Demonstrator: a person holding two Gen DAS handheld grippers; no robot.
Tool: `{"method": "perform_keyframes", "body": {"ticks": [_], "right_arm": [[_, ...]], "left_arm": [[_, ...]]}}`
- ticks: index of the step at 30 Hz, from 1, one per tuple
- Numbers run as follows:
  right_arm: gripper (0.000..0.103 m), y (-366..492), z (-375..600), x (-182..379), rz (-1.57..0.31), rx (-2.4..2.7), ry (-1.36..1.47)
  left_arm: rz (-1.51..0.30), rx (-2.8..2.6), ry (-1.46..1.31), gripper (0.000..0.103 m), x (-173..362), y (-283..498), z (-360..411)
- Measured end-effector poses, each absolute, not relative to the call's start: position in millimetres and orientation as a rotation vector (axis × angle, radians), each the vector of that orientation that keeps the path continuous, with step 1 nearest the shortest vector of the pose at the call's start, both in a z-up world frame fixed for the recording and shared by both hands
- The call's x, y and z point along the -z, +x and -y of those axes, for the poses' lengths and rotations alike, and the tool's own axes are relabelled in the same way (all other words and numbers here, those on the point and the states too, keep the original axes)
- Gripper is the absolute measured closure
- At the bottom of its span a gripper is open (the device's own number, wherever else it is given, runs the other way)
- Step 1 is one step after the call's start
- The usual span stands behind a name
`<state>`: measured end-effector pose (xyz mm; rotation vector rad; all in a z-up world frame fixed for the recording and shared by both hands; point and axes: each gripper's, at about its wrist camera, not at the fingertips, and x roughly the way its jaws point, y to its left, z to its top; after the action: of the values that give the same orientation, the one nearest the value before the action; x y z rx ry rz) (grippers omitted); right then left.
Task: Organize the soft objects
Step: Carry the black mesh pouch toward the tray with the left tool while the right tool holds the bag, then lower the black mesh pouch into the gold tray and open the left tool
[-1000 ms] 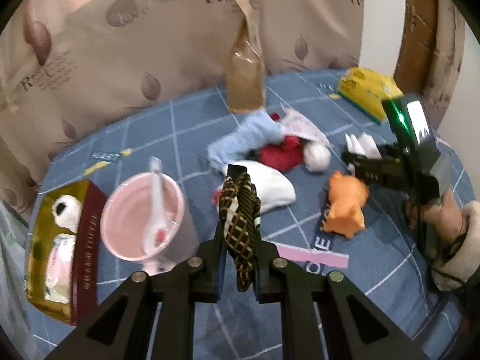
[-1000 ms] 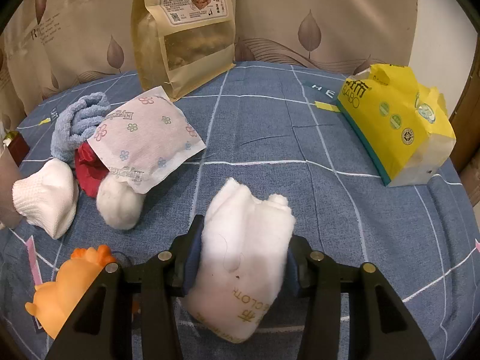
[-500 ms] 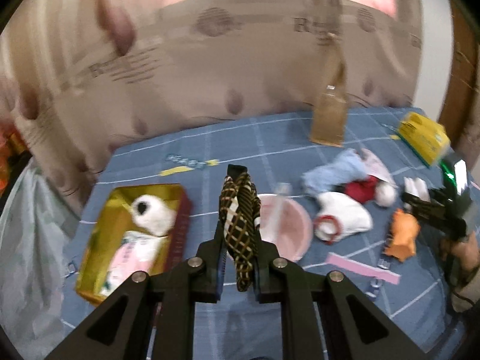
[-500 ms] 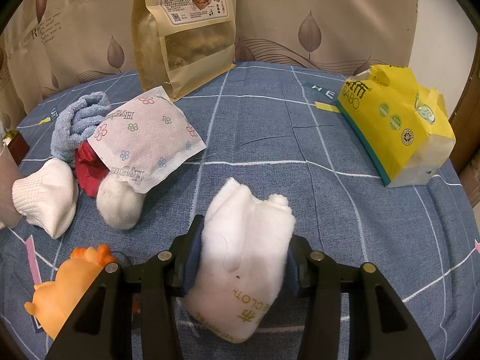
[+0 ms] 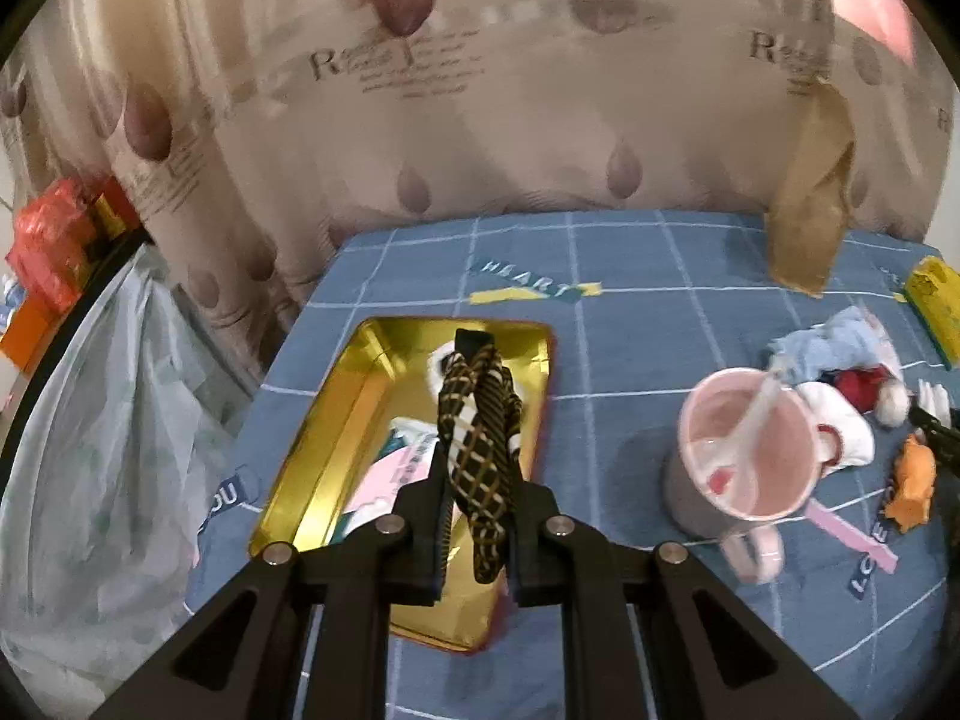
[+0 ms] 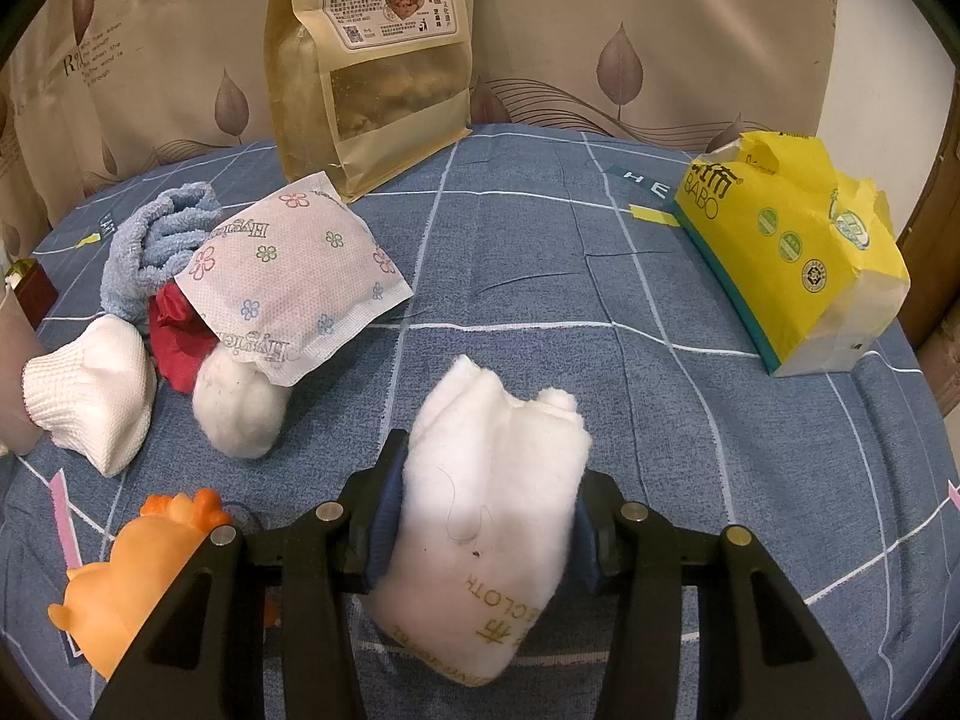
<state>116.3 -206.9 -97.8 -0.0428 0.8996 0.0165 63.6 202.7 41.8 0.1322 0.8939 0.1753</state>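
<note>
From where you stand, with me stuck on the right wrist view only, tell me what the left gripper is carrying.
Observer: The left gripper is shut on a black and gold checked cloth.
Operator: Say what lies under it.
Observer: An open gold tin on the blue tablecloth; the cloth hangs over it.
Operator: Report whether that tin is empty.
Observer: No, a white fluffy item and something pink lie inside.

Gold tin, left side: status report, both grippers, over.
Left gripper shut on checkered cloth, above gold tin. Right gripper shut on white cloth pack. Tin already holds items; pink mug beside it.
</note>
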Motion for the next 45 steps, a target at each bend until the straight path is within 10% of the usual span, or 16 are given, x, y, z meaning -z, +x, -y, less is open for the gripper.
{"method": "perform_keyframes", "body": {"ticks": [35, 45], "right_arm": [[0.057, 117, 205, 98, -0.899, -0.012, -0.051], [0.057, 117, 206, 98, -0.899, -0.006, -0.06]], "left_arm": [[-1.095, -0.251, 0.017, 0.089, 49, 155, -303], [-1.092, -0.255, 0.014, 0.06, 56, 157, -305]]}}
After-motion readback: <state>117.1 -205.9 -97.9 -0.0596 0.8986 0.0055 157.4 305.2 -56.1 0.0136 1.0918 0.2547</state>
